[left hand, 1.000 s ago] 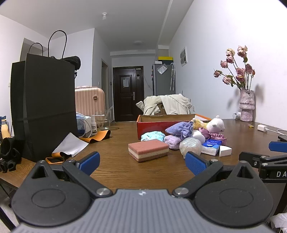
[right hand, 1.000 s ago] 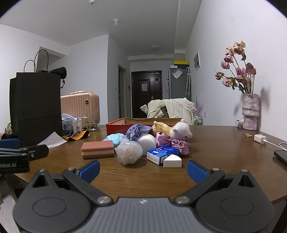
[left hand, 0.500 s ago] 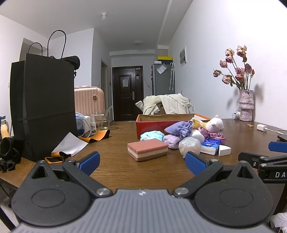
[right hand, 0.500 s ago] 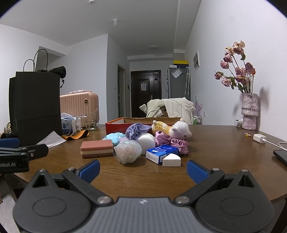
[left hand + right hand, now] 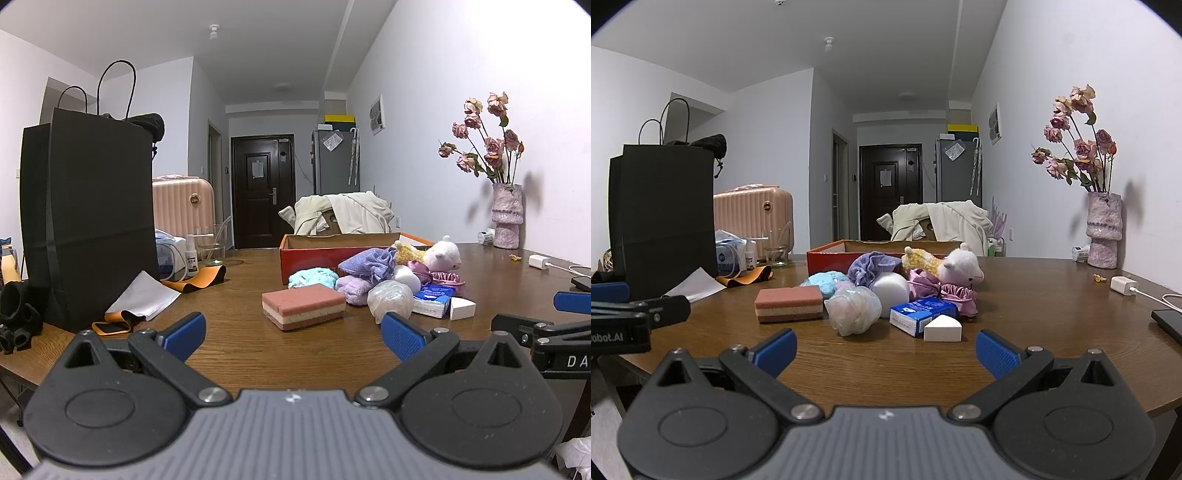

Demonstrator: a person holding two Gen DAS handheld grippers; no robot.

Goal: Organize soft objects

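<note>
Both the left gripper (image 5: 293, 334) and right gripper (image 5: 885, 345) are hanging spread wide, holding nothing; soft toys (image 5: 960, 267) are still waiting outside the red box (image 5: 827, 258)

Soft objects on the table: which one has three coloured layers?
The rectangular sponge block: pink on top, cream in the middle, brown below. It lies at the left of the pile, whose other pieces are rounded or fluffy.

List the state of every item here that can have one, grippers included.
left gripper: open, holding nothing
right gripper: open, holding nothing
red box: lid off, standing behind the pile
sponge: lying flat on the table
plush lamb: lying on the pile
tissue pack: lying flat, looks sealed
black bag: upright, open at the top
door: shut
flowers: wilted, upright in the vase
</note>
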